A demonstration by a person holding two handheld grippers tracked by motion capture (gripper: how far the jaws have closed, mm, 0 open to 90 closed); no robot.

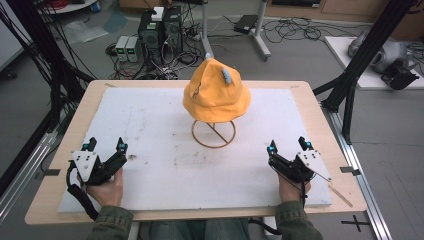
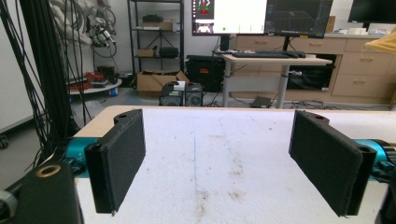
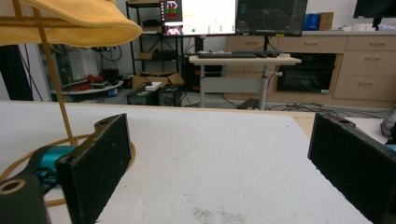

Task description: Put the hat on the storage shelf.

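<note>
A yellow bucket hat (image 1: pixel 216 90) sits on a thin wooden ring stand (image 1: pixel 213 133) at the middle back of the white mat (image 1: pixel 165 165). Its brim (image 3: pixel 70 21) and the stand's post (image 3: pixel 56 79) appear at the upper left of the right gripper view. My left gripper (image 1: pixel 106 145) rests near the mat's front left, jaws wide open with bare mat between the pads (image 2: pixel 121 161). My right gripper (image 1: pixel 289 145) rests near the front right, also open and empty, its pads (image 3: pixel 98 163) far apart. Both are well short of the hat.
The mat lies on a wooden table (image 1: pixel 310 100) with black frame posts (image 1: pixel 355 70) at either side. Computers (image 1: pixel 160 30) and cables cover the floor behind. A desk with monitors (image 2: pixel 261 16) stands far off.
</note>
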